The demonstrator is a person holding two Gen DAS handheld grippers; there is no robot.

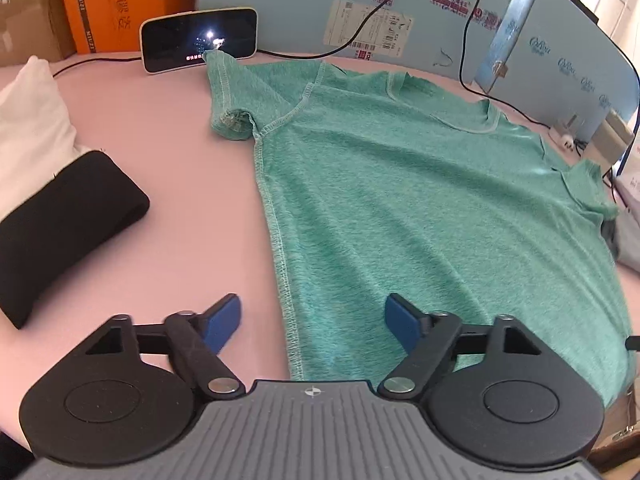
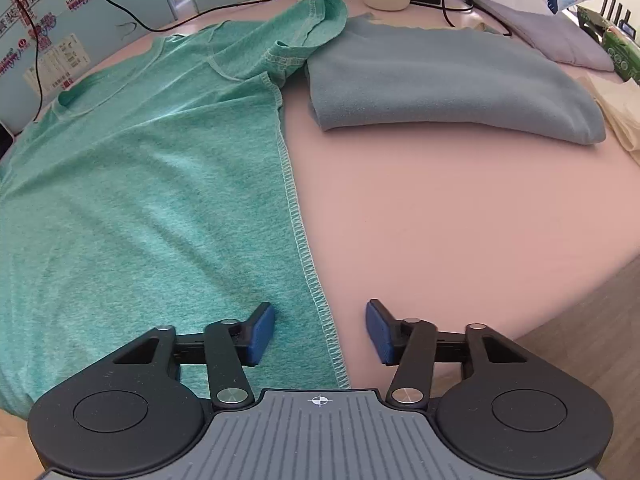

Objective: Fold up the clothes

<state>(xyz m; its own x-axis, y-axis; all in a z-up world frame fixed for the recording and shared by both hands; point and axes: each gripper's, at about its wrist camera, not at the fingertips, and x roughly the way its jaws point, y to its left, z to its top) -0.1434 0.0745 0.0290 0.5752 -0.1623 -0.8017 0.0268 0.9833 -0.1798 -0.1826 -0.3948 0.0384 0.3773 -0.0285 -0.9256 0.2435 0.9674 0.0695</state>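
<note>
Currently both sets of jaws stand apart, empty: left gripper (image 1: pixel 313 326) and right gripper (image 2: pixel 320 332) straddle the green T-shirt (image 1: pixel 420 220) hem corners at the table's near edge. Pinch both seams evenly before lifting.

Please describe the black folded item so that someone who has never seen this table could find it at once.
Start from the pink table and the spread green T-shirt. On the side of the shirt toward the phone lies a white cloth, and the black folded item lies against it. It is the only black fabric there.
</note>
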